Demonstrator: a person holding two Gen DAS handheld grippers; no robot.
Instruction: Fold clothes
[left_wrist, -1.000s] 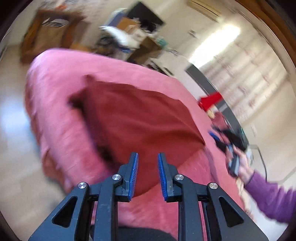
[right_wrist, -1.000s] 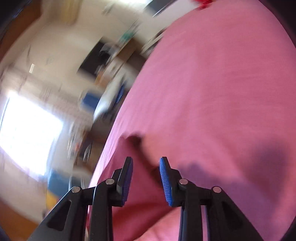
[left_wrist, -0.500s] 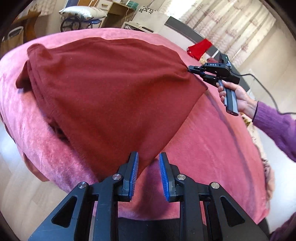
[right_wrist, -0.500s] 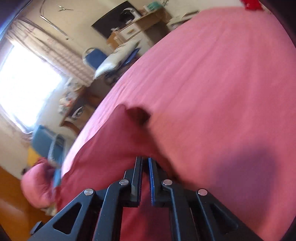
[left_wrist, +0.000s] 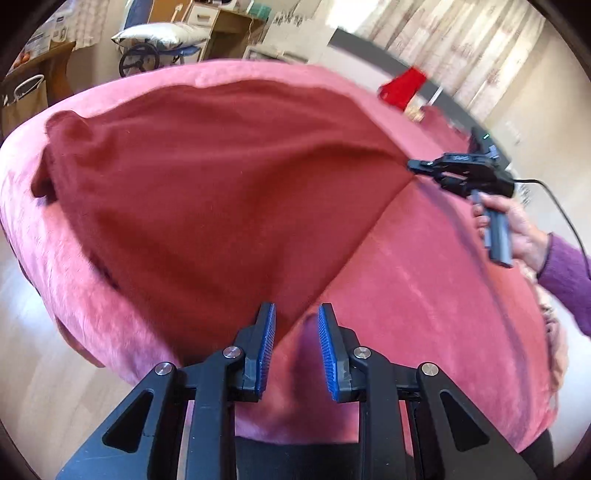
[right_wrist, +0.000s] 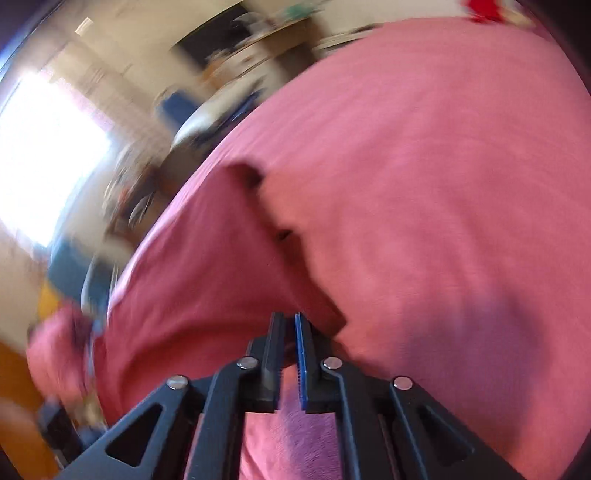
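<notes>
A dark red garment (left_wrist: 221, 184) lies spread over a pink bed cover (left_wrist: 424, 295). In the left wrist view my right gripper (left_wrist: 413, 166), held by a hand in a purple sleeve (left_wrist: 565, 269), is shut on the garment's right corner and holds it taut. The right wrist view is blurred; there the right gripper (right_wrist: 290, 321) is pinched on the garment (right_wrist: 203, 277) with the bed cover (right_wrist: 443, 184) beyond. My left gripper (left_wrist: 295, 328) is open just above the garment's near corner, with cloth at its left finger and nothing gripped.
A bright red cloth (left_wrist: 402, 86) lies at the bed's far side. Behind the bed stand a pillow on a wheeled chair (left_wrist: 162, 35), a wooden desk (left_wrist: 229, 33) and a paper bag (left_wrist: 26, 96). Pale floor (left_wrist: 55, 387) runs along the bed's left edge.
The right gripper went from open to shut on the garment's corner and has pulled it taut. The left gripper stays open and has come in close to the near corner.
</notes>
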